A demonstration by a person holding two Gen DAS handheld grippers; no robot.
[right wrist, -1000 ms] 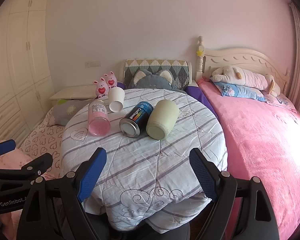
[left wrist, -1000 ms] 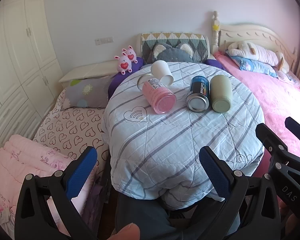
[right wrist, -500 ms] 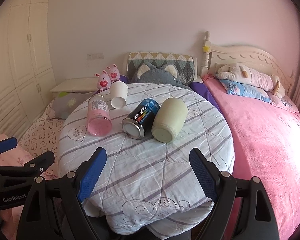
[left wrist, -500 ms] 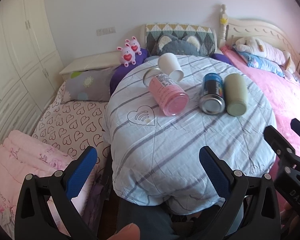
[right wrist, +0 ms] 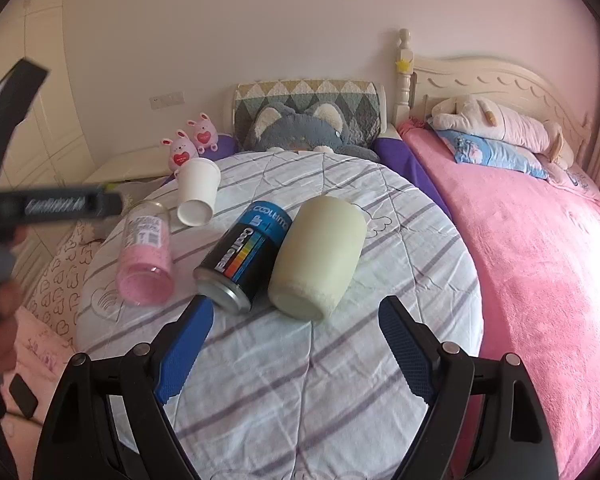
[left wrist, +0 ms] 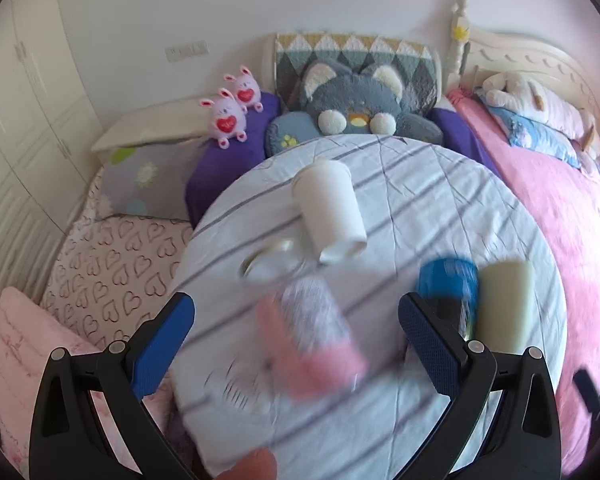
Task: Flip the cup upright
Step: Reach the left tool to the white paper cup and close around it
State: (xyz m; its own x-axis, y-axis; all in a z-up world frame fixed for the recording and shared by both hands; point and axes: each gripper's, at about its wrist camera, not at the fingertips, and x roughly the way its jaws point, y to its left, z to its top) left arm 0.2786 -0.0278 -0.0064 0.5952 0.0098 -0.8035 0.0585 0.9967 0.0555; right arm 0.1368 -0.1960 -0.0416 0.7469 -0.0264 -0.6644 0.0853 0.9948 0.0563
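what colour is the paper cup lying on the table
White paper cup, plain with no print; clearest in the right wrist view.

Black tongs, blue textured pads, silver screws

Paper cup: plain white. Jar: clear, pink filling, white label. Can: black and blue, rainbow stripe, silver end. Tumbler: pale green. Tablecloth: light blue, grey stripes. Bedspread: pink. Plush bunnies: pink, red hearts. Gripper pads: blue.
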